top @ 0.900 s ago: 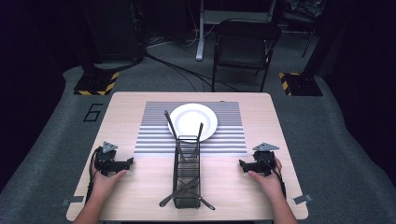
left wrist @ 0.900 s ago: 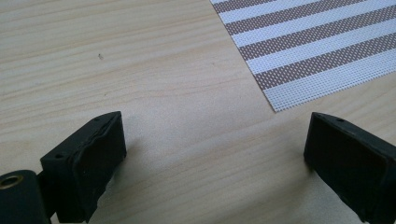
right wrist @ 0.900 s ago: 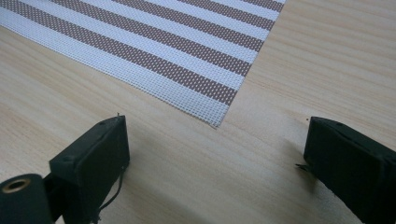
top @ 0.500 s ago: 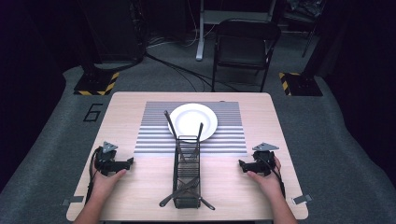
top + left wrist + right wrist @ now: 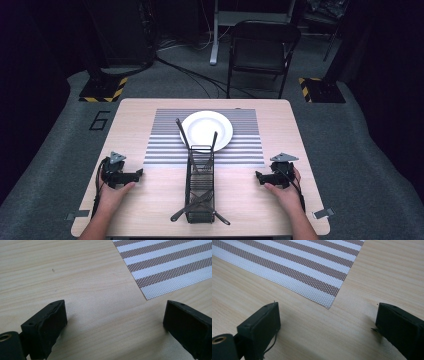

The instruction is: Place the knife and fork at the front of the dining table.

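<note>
Nearest to the person, the wire cutlery basket (image 5: 200,186) lay on its side in the middle of the table (image 5: 150,205), with dark utensils (image 5: 199,206) sticking out at its near end and two more (image 5: 183,134) at its far end. The left gripper (image 5: 136,174) rested on the table well to the left of the basket, its jaws apart with nothing between them. The right gripper (image 5: 259,176) rested well to the right of the basket, also open and empty. Beyond the basket, the white plate (image 5: 206,129) sat on the striped mat (image 5: 240,140). No step seemed begun yet. The next move probably called for one gripper to reach inward to a utensil handle.
</note>
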Tool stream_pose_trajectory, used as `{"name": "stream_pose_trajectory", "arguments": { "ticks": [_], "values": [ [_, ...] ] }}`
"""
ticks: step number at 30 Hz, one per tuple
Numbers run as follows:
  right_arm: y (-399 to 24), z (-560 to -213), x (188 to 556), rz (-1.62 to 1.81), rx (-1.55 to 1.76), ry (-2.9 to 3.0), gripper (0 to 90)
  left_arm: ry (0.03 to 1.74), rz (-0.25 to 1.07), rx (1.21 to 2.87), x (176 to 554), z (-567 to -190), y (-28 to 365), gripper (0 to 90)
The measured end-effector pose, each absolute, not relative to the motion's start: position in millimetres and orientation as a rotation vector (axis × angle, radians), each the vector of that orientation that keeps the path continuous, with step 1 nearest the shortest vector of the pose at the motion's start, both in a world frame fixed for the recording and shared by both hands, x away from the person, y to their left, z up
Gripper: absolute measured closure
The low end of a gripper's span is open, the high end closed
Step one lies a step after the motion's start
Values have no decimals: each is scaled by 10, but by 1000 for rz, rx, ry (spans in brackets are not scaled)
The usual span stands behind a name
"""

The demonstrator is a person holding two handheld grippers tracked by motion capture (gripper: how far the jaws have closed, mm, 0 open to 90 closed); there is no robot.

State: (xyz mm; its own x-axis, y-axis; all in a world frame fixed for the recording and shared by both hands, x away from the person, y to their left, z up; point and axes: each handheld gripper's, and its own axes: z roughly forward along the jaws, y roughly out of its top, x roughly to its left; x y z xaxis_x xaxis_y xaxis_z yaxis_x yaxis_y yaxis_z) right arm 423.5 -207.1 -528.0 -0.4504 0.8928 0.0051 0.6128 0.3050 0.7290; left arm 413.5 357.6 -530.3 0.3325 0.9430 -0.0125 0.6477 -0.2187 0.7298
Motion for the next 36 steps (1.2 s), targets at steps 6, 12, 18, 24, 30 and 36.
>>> {"name": "stream_pose_trajectory", "arguments": {
  "ticks": [6,12,18,24,30,36],
  "values": [
    [-2080,-5276,4229,945,1346,2172,70,1392,590,1957,4136,-5303,3576,50],
    [-2080,-5254,4202,944,1365,2151,158,1394,589,1957,4135,-5303,3576,50],
    [-2028,-5199,4178,950,1356,2189,218,1393,589,1958,4135,-5303,3576,50],
    [-1924,-5127,4131,961,1302,2218,248,1394,589,1958,4135,-5303,3576,50],
    [-1830,-5083,4094,984,1269,2251,288,1394,589,1958,4135,-5303,3576,50],
    [-1763,-4997,4056,1027,1254,2260,307,1393,590,1958,4136,-5303,3577,50]
  ]
}}
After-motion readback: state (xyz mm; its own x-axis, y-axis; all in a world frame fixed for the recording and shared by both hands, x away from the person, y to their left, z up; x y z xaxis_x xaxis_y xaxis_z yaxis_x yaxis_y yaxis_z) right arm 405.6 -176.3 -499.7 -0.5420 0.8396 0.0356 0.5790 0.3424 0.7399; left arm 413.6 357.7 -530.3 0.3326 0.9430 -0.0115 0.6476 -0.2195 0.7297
